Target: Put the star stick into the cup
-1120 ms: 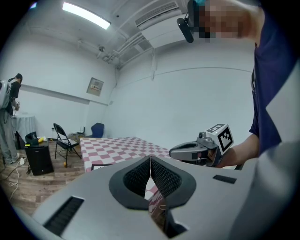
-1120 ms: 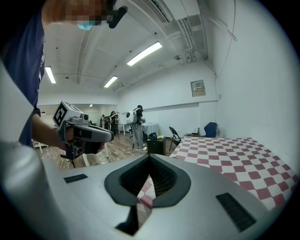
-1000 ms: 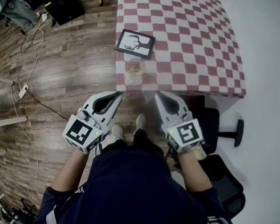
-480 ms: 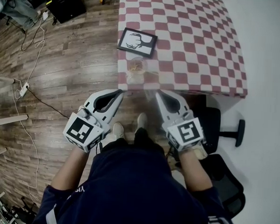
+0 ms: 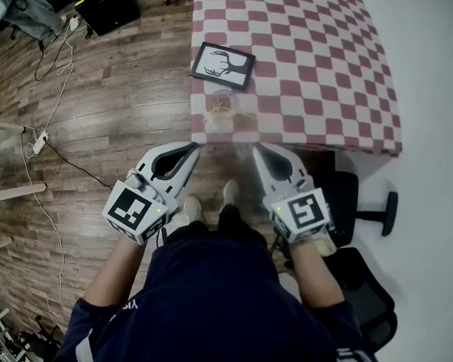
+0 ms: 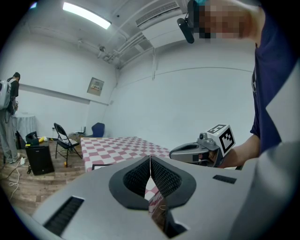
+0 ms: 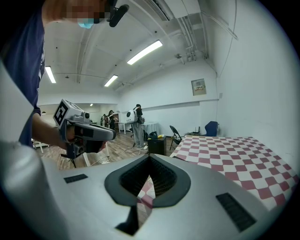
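Observation:
A clear cup (image 5: 219, 115) stands at the near left corner of the red-and-white checkered table (image 5: 317, 75). Something yellowish shows inside it; I cannot make out a star stick. My left gripper (image 5: 194, 148) hangs over the floor just short of the table edge, below and left of the cup, jaws shut with nothing between them. My right gripper (image 5: 257, 149) is level with it, to the cup's right, also shut and empty. In the left gripper view the pads (image 6: 160, 177) meet, and the right gripper (image 6: 190, 152) shows beyond. In the right gripper view the left gripper (image 7: 91, 132) is at left.
A black-framed deer picture (image 5: 223, 64) lies on the table behind the cup. A black office chair (image 5: 353, 203) stands beside the person's right leg. A cable and power strip (image 5: 36, 146) lie on the wood floor at left, and a black box (image 5: 107, 7) stands at far left.

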The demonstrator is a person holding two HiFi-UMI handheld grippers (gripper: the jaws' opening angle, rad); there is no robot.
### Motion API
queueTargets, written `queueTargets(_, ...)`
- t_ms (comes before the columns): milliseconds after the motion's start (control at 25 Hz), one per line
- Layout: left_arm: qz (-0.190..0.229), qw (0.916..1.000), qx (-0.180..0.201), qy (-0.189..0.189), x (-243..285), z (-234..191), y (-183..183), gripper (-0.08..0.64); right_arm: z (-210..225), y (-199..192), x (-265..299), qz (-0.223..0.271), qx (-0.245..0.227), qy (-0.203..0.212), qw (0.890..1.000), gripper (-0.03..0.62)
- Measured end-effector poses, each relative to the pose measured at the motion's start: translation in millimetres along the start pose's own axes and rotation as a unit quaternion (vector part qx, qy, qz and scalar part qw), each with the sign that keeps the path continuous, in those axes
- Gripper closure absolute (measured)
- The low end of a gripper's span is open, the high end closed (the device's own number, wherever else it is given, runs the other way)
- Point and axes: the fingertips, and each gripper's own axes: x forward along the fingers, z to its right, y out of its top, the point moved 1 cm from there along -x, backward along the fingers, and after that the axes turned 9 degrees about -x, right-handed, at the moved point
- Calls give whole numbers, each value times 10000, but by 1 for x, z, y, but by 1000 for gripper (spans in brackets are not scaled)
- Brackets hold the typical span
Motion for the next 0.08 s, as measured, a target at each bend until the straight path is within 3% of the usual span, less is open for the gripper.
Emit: queueTargets(80, -22, 10000, -56, 66, 0, 0, 0, 526, 0, 0, -1, -9, 9, 1, 10000, 577)
